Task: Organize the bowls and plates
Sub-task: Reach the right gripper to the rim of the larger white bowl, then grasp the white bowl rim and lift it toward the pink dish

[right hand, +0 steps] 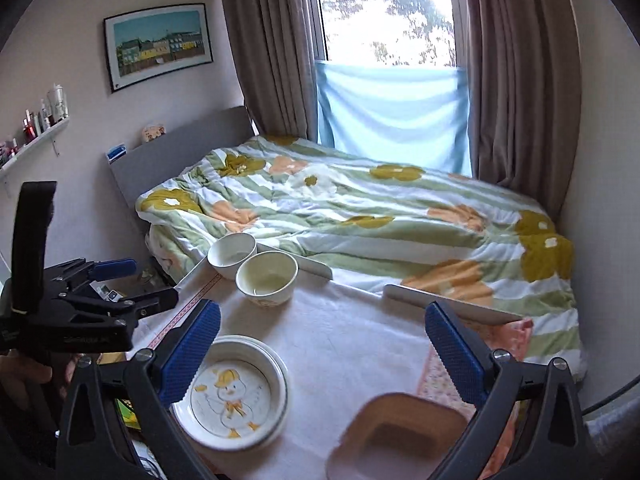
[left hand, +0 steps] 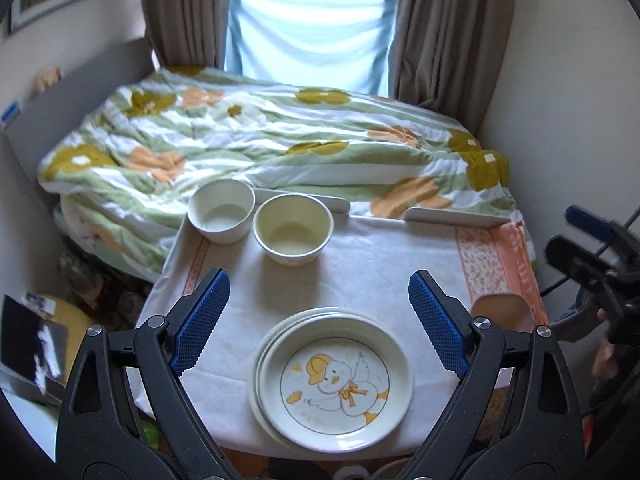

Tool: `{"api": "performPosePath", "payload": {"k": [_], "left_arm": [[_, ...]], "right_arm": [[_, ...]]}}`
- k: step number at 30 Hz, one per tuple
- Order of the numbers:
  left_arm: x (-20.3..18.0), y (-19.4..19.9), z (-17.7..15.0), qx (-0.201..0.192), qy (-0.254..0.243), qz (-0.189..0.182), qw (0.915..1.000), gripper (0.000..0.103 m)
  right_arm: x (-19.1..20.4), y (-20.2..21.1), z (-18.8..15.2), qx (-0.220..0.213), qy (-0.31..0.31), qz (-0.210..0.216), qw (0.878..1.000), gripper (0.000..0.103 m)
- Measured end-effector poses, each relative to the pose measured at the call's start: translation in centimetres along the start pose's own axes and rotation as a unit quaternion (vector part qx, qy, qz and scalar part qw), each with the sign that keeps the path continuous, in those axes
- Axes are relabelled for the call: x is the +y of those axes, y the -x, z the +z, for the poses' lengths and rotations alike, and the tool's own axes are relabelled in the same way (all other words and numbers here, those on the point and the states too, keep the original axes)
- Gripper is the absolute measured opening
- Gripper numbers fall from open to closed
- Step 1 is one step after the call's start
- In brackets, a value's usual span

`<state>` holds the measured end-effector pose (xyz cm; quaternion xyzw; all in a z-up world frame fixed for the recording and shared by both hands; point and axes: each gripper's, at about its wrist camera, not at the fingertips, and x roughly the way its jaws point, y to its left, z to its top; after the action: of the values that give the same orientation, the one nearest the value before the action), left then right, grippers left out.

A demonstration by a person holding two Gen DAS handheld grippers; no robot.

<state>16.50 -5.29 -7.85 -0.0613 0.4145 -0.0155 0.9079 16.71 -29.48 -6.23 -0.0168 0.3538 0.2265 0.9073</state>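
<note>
The table (left hand: 360, 264), white-clothed, abuts the bed (left hand: 280, 140). At its near edge lies the plate stack (left hand: 334, 380), cream, round, duck print upright. Two cream bowls (left hand: 294, 229) stand mouth-up at the far edge, nearly touching; bare cloth lies between. Left gripper (left hand: 320, 320) and right gripper (right hand: 322, 356) both gape wide, holding nothing.

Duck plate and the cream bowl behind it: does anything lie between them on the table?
No. In the left wrist view only bare white tablecloth lies between the duck plate and the cream bowl. The right wrist view agrees.
</note>
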Motion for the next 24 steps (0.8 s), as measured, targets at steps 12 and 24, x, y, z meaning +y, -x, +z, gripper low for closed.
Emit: {"api": "performPosePath", "payload": {"k": [12,24], "left_arm": [[10.1,-14.4,4.7,0.093,0.075,-0.038,0.9921,0.08],[10.8,-25.9,3.5,0.191,0.047,-0.081,0.9771,0.04]], "right_arm": [[1.9,-19.4,2.5,0.14,-0.135,0.025,0.981,0.078],[2.3,-30.1,-0.2,0.237,-0.199,0.012,0.951,0.05]]}}
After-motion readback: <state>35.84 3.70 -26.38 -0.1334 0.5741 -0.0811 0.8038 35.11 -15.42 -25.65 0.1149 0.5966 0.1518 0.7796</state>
